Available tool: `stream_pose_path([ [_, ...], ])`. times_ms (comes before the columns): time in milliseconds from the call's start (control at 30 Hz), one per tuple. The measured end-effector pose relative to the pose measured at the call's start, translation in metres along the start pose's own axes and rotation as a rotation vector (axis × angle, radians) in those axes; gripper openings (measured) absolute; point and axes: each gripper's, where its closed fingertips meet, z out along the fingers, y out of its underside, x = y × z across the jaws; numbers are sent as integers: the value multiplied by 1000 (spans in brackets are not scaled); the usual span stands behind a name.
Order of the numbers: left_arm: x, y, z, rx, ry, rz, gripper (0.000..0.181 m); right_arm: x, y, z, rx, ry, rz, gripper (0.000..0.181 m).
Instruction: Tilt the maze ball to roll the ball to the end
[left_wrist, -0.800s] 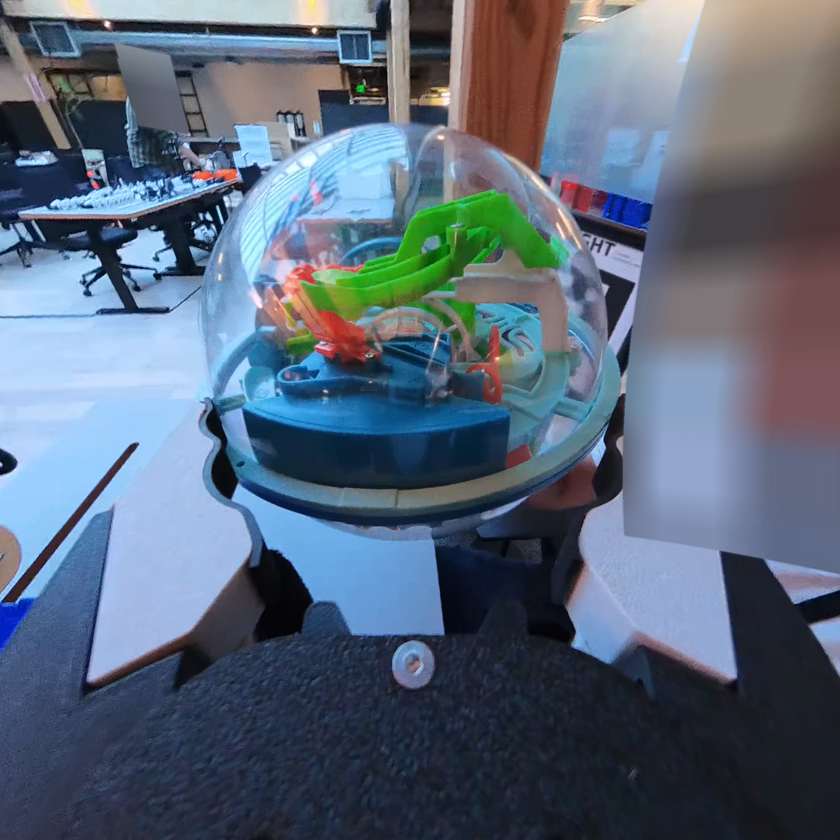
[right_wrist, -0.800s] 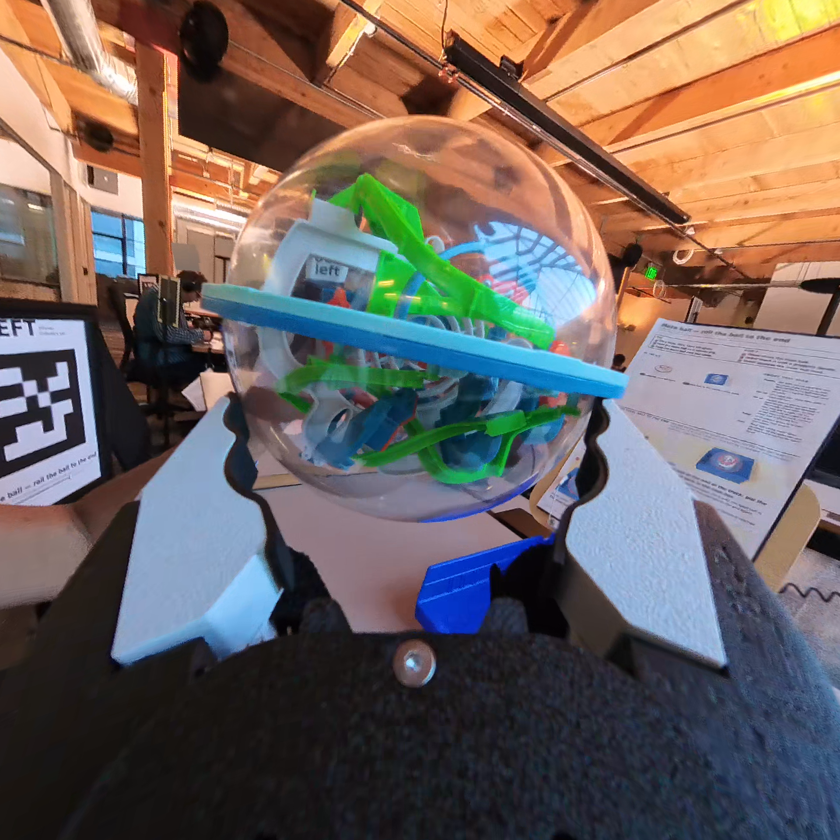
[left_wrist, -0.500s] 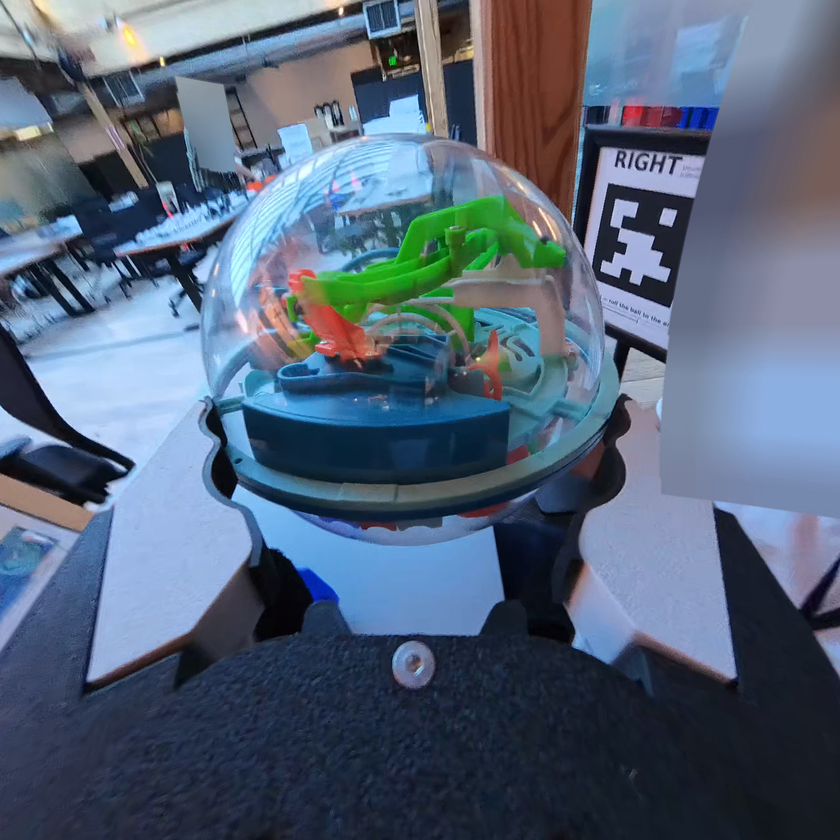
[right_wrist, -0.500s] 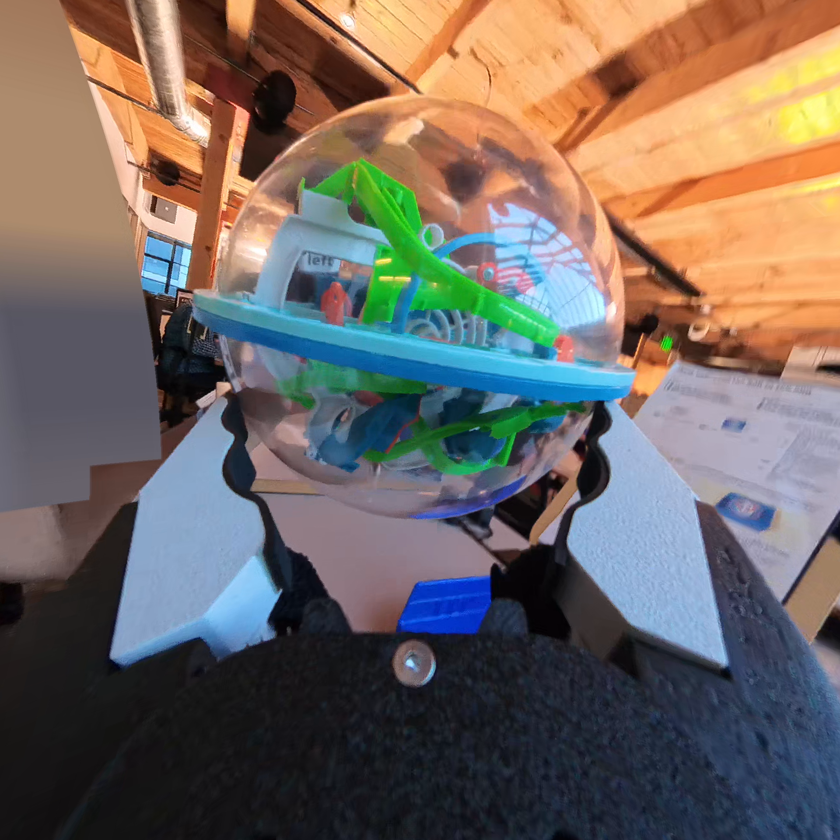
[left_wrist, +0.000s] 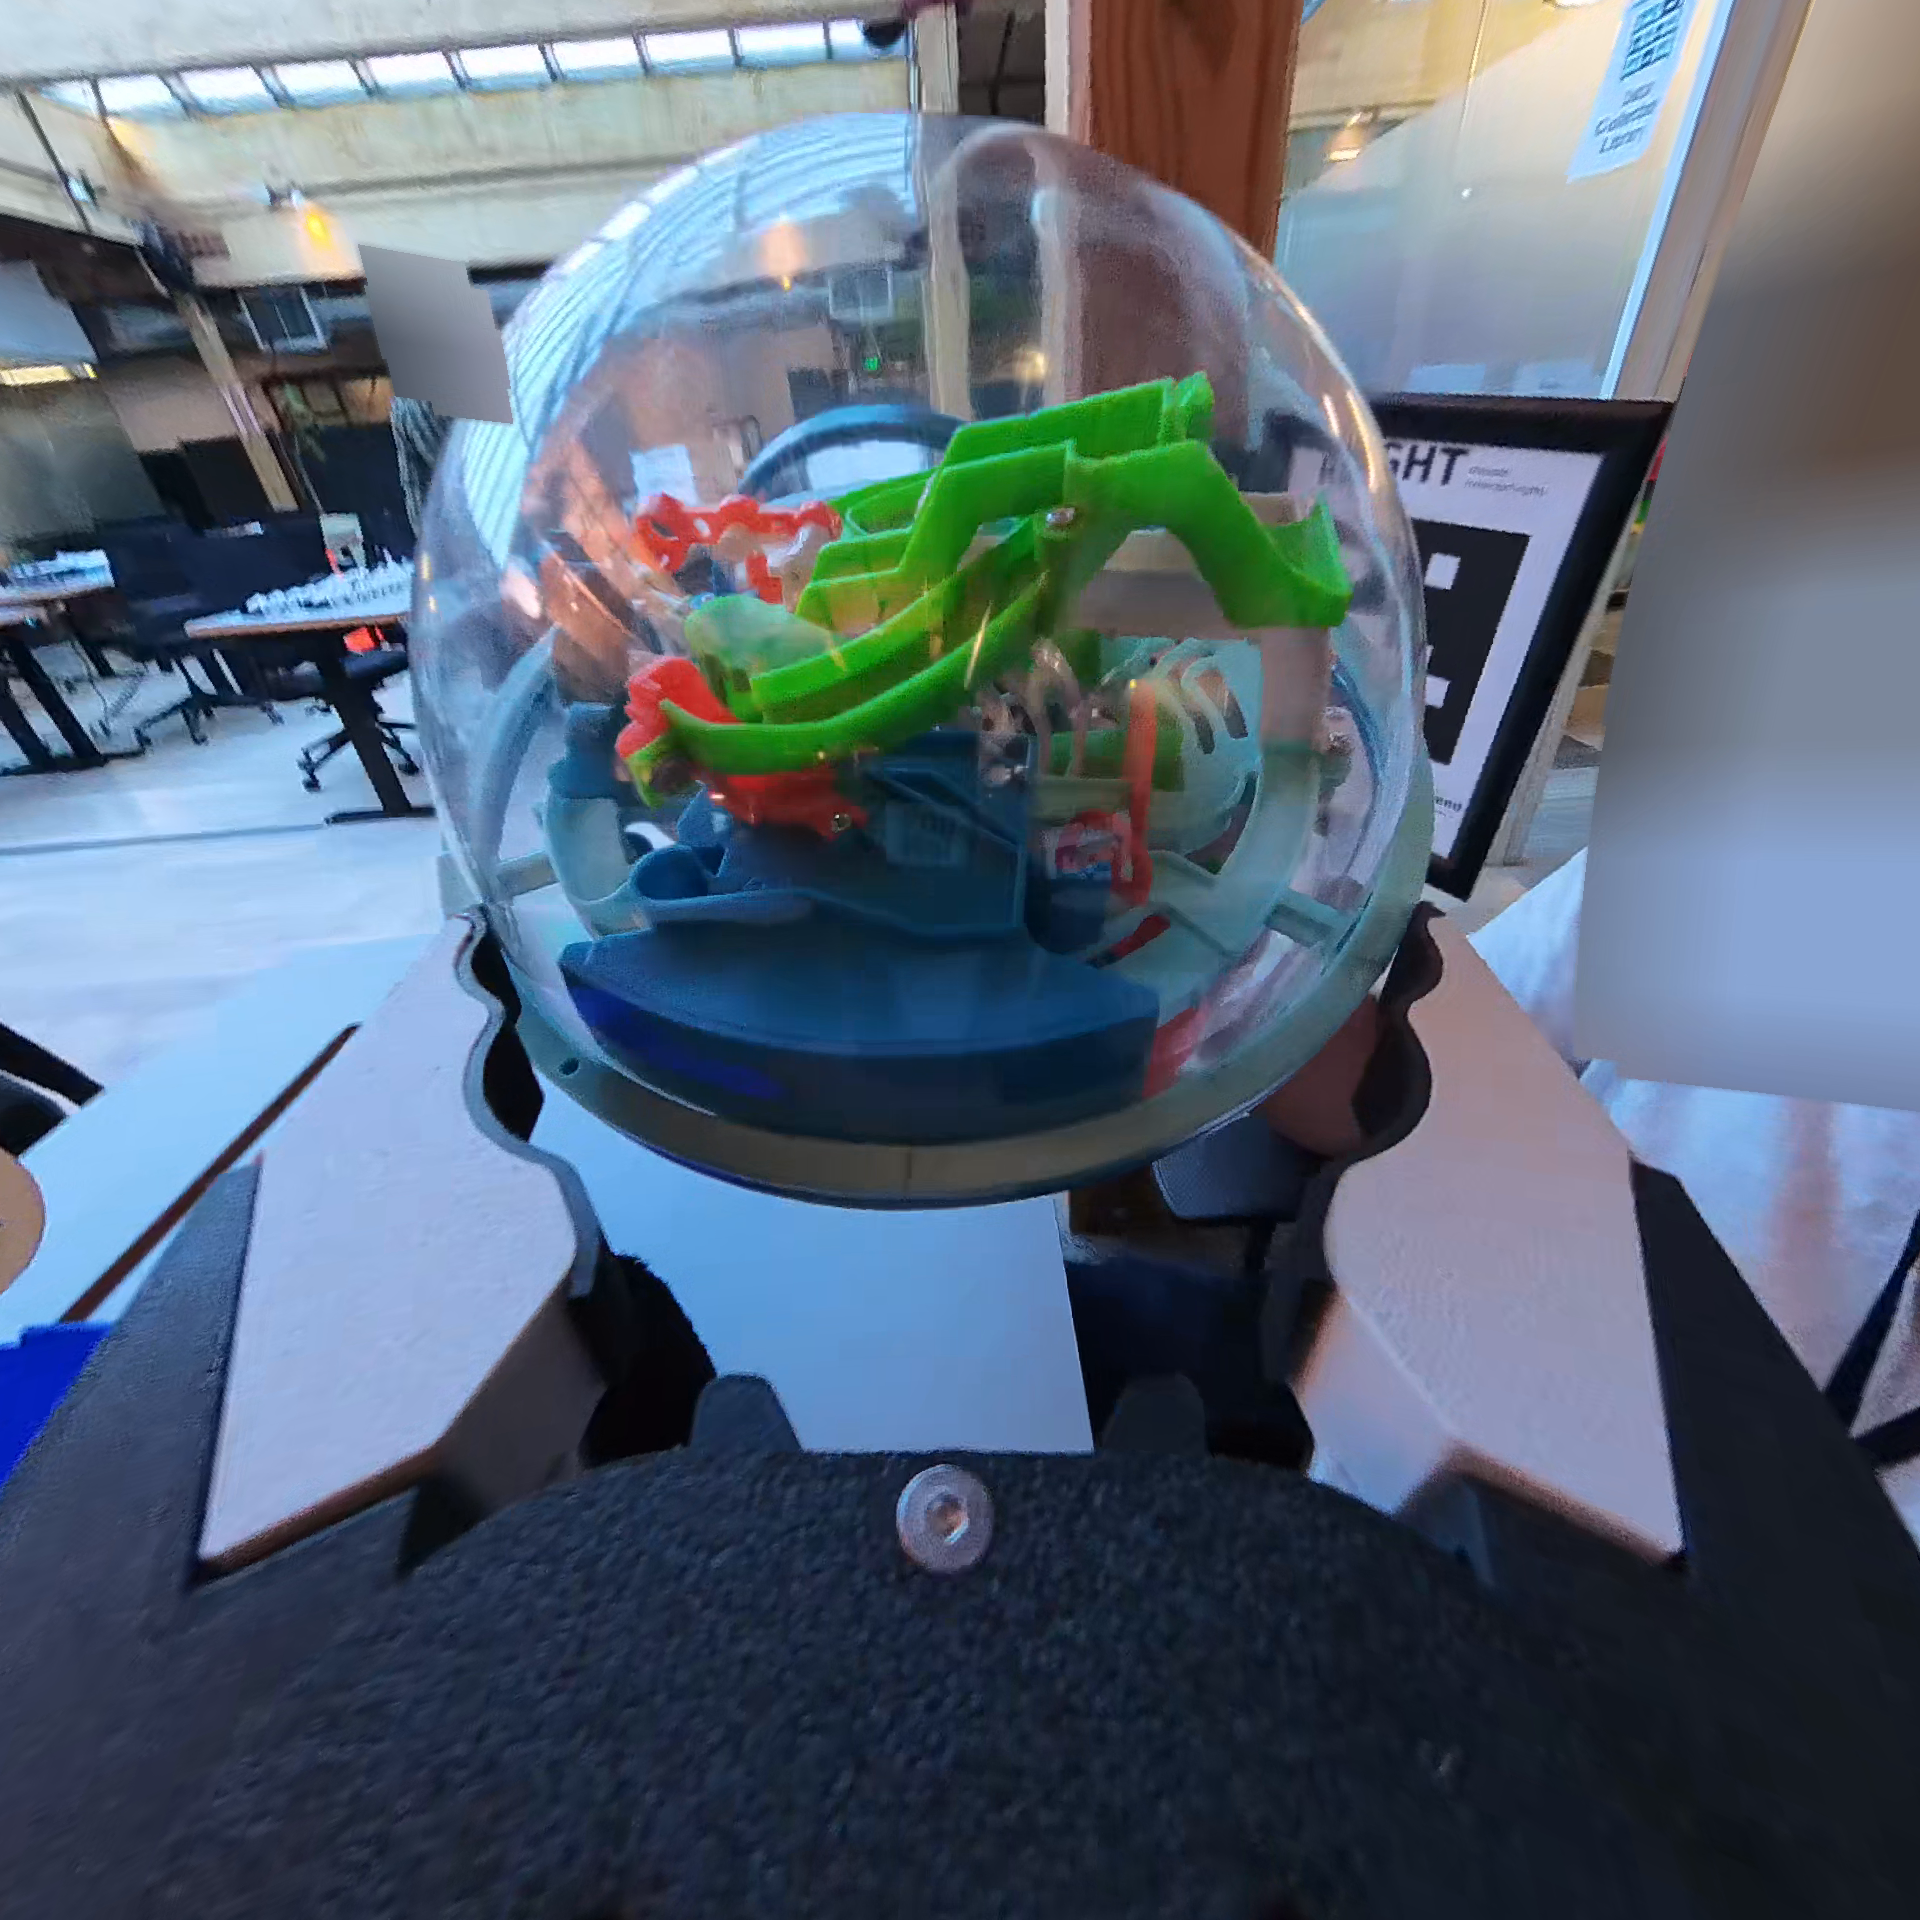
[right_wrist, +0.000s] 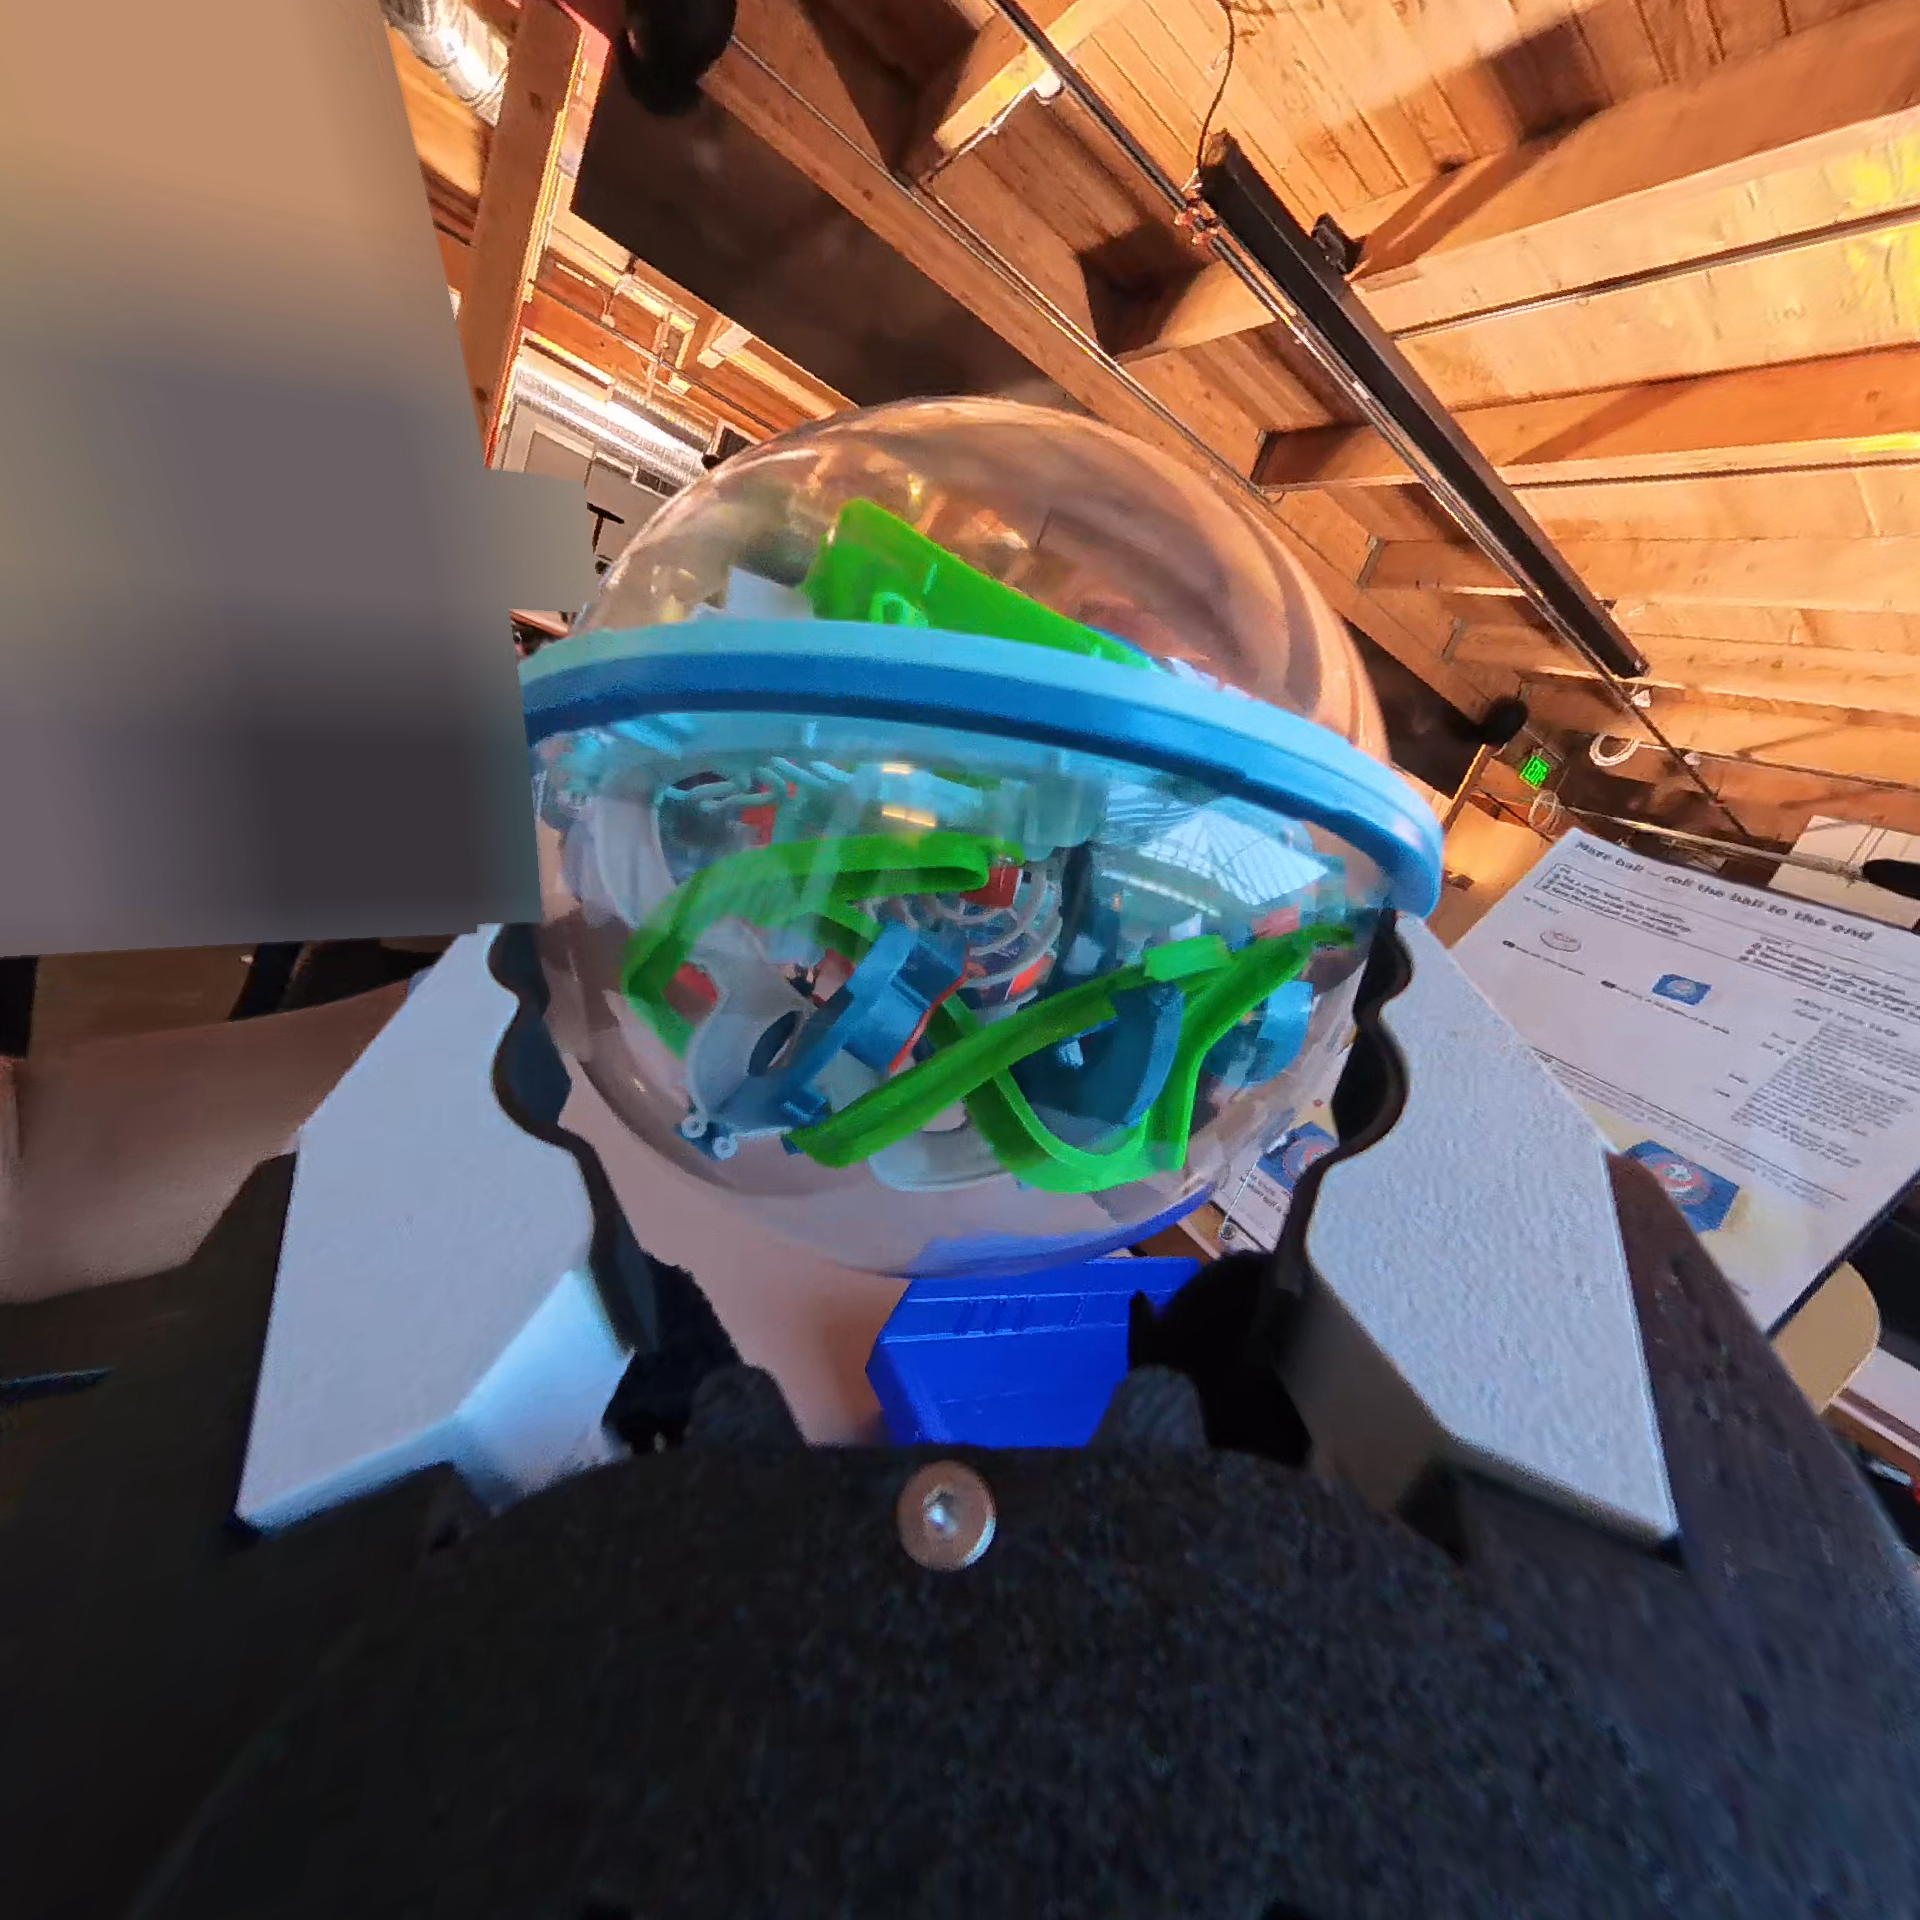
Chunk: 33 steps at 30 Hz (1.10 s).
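Note:
The maze ball (left_wrist: 914, 665) is a clear sphere with green, orange and blue tracks inside and a light blue rim around its middle. Both grippers hold it in the air from opposite sides. My left gripper (left_wrist: 951, 935) is shut on its lower half, with white fingers (left_wrist: 416, 1195) pressed on each side. My right gripper (right_wrist: 951, 951) is shut on it as well, and there the ball (right_wrist: 966, 831) is seen from below, its rim (right_wrist: 1039, 717) slanting down to the right. I cannot pick out the small ball inside with certainty.
A blue stand (right_wrist: 997, 1351) sits on the table under the ball. A printed sheet (right_wrist: 1714, 1039) stands at the right. A framed black-and-white marker sign (left_wrist: 1486, 644) and a wooden post (left_wrist: 1184, 104) are behind. Desks and chairs (left_wrist: 312, 644) stand far left.
The ball has been tipped in both grippers. In the right wrist view its rim now sits higher and more of its underside shows; in the left wrist view the tracks lean more toward the camera.

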Motion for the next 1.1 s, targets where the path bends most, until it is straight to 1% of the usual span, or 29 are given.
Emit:
stream_pose_path([
  [133, 8, -4, -2, 9, -33, 36, 157, -7, 0, -2, -13, -16, -5, 149],
  [367, 10, -14, 0, -56, -103, 82, 157, -4, 6, -4, -25, -25, 45, 149],
  [533, 14, -17, 1, -70, -107, 93, 157, -6, 0, -4, 2, -29, 34, 149],
  [667, 16, -18, -2, -52, -111, 126, 157, -9, 2, -3, -6, -34, 12, 149],
  [867, 14, -14, 0, -61, -90, 77, 157, -7, -1, -4, 5, -24, 25, 150],
  [1100, 6, -10, 2, -59, -96, 54, 157, -1, 8, -4, -17, -21, 54, 150],
])
